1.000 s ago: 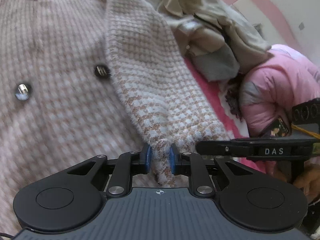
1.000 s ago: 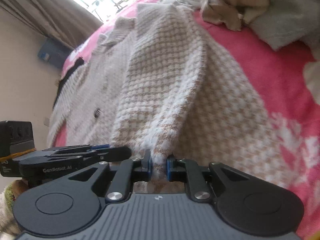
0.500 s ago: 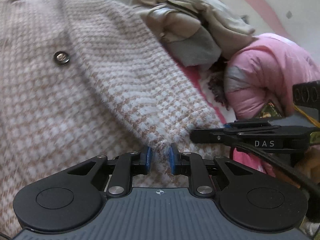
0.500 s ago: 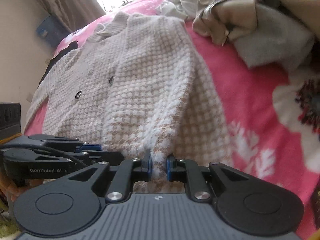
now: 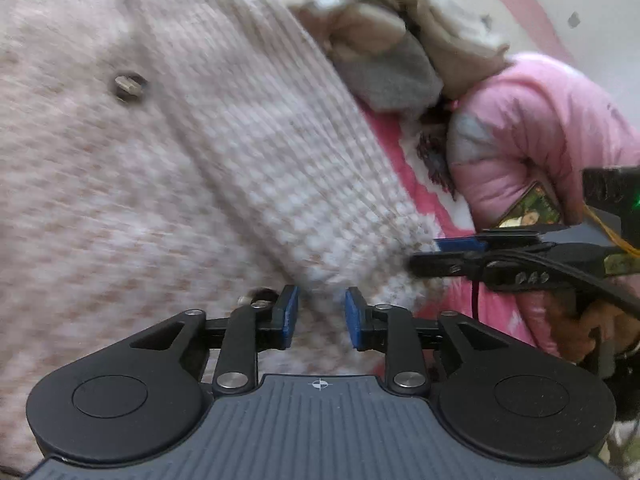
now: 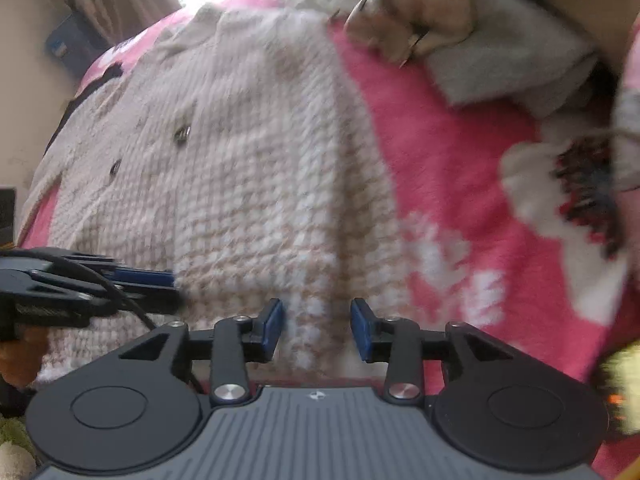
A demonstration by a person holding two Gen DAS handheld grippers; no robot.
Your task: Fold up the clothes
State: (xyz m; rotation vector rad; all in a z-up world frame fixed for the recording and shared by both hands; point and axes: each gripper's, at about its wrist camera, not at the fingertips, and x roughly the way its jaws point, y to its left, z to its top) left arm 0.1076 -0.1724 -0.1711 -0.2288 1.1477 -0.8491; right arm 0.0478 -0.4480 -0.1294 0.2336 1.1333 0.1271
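Two tongs, left tongs (image 5: 321,317) and right tongs (image 6: 317,329), both just opening, pads off fabric. One checked cardigan (image 6: 248,184), folded sleeve cuff lying loose between and ahead of each pair, flat on pink bed (image 6: 448,168).

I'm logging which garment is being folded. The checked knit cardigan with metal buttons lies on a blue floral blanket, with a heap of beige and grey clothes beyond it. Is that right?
Not quite: the blanket is pink with white flowers, not blue, as the right wrist view shows. The rest holds: the checked knit cardigan with metal buttons lies on it, with the heap of beige and grey clothes beyond.
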